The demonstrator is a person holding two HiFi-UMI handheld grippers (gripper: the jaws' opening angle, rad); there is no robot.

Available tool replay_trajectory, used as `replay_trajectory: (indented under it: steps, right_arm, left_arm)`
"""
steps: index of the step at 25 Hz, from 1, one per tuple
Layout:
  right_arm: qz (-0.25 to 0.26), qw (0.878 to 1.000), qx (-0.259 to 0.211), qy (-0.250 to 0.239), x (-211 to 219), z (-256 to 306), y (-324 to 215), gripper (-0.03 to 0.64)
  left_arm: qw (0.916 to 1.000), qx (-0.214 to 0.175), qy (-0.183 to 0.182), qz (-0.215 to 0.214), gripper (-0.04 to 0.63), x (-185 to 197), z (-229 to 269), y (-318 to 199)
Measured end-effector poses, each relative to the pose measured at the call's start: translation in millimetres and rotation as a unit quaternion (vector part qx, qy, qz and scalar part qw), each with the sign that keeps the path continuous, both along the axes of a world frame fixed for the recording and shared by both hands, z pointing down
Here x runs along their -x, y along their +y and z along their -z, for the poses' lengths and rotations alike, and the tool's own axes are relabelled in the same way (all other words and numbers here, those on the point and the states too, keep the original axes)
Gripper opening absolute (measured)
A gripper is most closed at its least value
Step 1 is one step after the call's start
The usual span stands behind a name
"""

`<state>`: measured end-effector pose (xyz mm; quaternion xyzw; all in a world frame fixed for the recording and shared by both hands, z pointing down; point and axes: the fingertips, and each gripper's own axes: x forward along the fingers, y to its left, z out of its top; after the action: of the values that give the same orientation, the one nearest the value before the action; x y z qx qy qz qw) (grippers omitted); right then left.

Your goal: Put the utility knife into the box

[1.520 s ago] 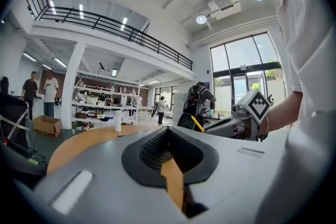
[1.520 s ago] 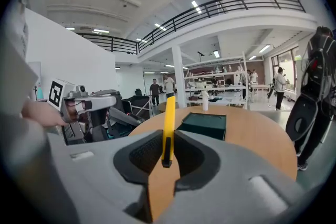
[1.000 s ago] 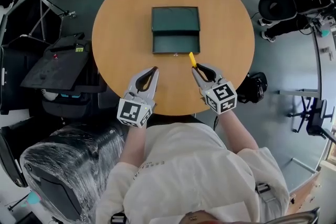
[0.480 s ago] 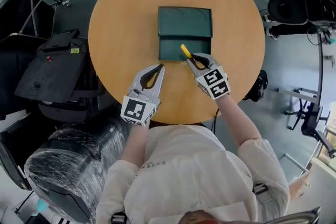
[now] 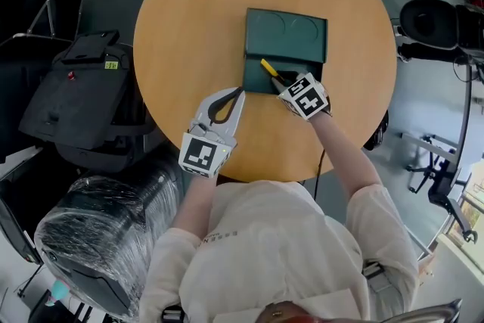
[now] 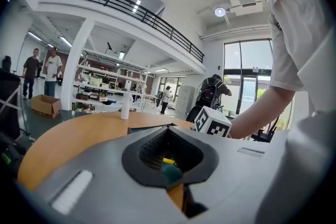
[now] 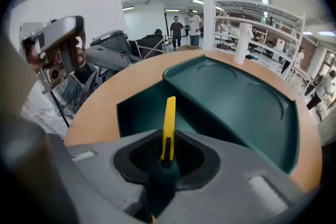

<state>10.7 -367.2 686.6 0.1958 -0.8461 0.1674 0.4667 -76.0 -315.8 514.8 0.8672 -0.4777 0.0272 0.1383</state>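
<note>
Box (image 5: 287, 34): green, lying open.
Right gripper (image 5: 281, 84): clamped on the knife's tail.
Left gripper (image 5: 240, 91): jaws together, empty, at the box's 8 o'clock.
Utility knife (image 5: 268, 67): over the box's near half, tip toward 11 o'clock — we judge it light, stiff, slick; grip flat sides.

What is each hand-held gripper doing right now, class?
Left hand-held gripper: closed, empty.
Right hand-held gripper: closed on the knife.

Wood-look table (image 5: 189, 19), matt box (image 5: 291, 30), plastic utility knife (image 5: 268, 68)
</note>
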Motion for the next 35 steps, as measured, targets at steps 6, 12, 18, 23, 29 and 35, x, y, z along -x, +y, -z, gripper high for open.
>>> replay_trajectory:
  steps: [6, 12, 18, 23, 29, 35]
  right_arm:
    - [0.012, 0.998, 0.025, 0.051, -7.8, -29.8, -0.9, 0.057]
    - [-0.008, 0.999, 0.022, 0.027, -6.5, -24.0, -1.3, 0.120]
    - [-0.051, 0.993, -0.055, -0.086, -2.4, 54.1, -3.7, 0.120]
    - [-0.107, 0.962, -0.155, -0.200, -20.9, 147.5, 20.4, 0.020]
    - [-0.142, 0.933, -0.207, -0.259, -53.3, 203.9, 70.2, -0.006]
    - [-0.153, 0.926, -0.220, -0.268, -73.9, 207.1, 107.1, -0.006]
  left_arm:
    - [0.9999, 0.013, 0.001, -0.003, 0.017, -1.7, -11.0, 1.8]
    - [0.9998, 0.019, 0.007, -0.003, 0.017, -6.3, -11.9, 12.2]
    - [1.0000, -0.006, -0.007, 0.002, 0.017, -11.0, 19.5, 15.7]
    - [0.9976, -0.065, -0.014, 0.018, 0.017, -17.7, 63.1, 26.4]
    - [0.9955, -0.090, 0.005, 0.029, 0.017, -40.0, 92.0, 59.3]
    - [0.9962, -0.086, 0.007, 0.014, 0.017, -59.9, 91.3, 94.2]
